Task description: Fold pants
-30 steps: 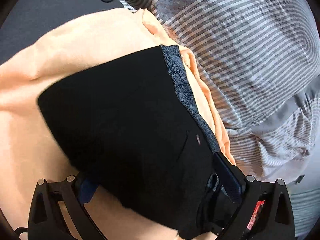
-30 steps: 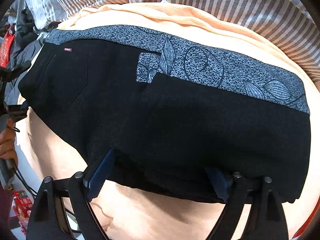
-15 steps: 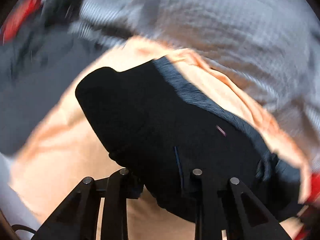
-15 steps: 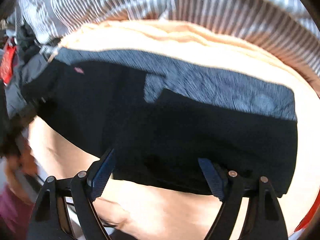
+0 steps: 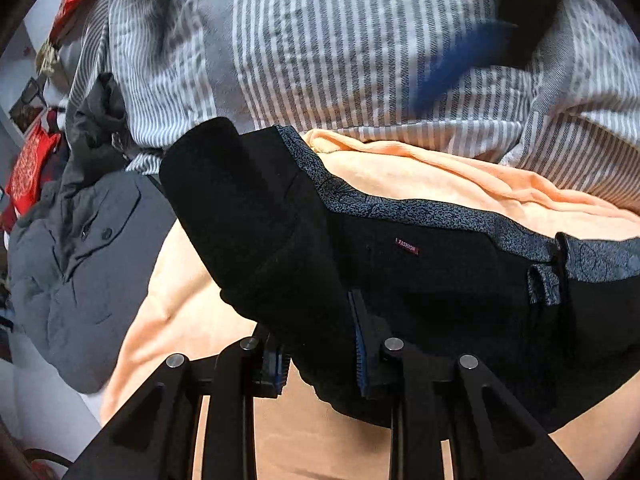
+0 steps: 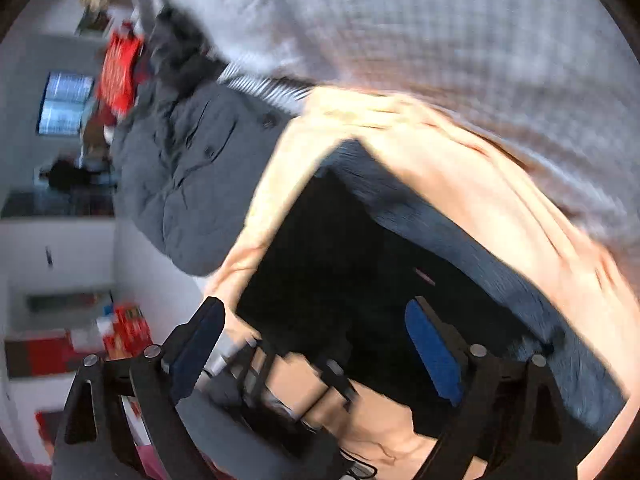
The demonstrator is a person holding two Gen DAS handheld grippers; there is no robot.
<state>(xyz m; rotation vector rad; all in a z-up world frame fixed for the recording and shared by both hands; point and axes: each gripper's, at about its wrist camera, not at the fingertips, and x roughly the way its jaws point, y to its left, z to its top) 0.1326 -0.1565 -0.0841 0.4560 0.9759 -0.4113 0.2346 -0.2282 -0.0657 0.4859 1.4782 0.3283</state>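
Observation:
The black pants (image 5: 420, 280), with a grey patterned waistband (image 5: 440, 216) and a small red label, lie folded on a peach cloth (image 5: 460, 176). My left gripper (image 5: 320, 344) is shut on the near left edge of the pants, and a fold of them stands up above the fingers. In the blurred right wrist view the pants (image 6: 340, 264) lie just ahead. My right gripper (image 6: 316, 340) is open and holds nothing. It hovers over the pants' near edge, with the person's hand and the left gripper below it.
A grey-and-white striped bedcover (image 5: 340, 48) lies behind the peach cloth. A grey jacket (image 5: 80, 240) lies at the left, also in the right wrist view (image 6: 188, 184). Red items (image 5: 28, 168) sit at the far left. A room with shelves shows beyond (image 6: 60, 240).
My left gripper has closed on the pants' edge and lifted a fold. My right gripper has swung left and away from the pants' near edge, still open.

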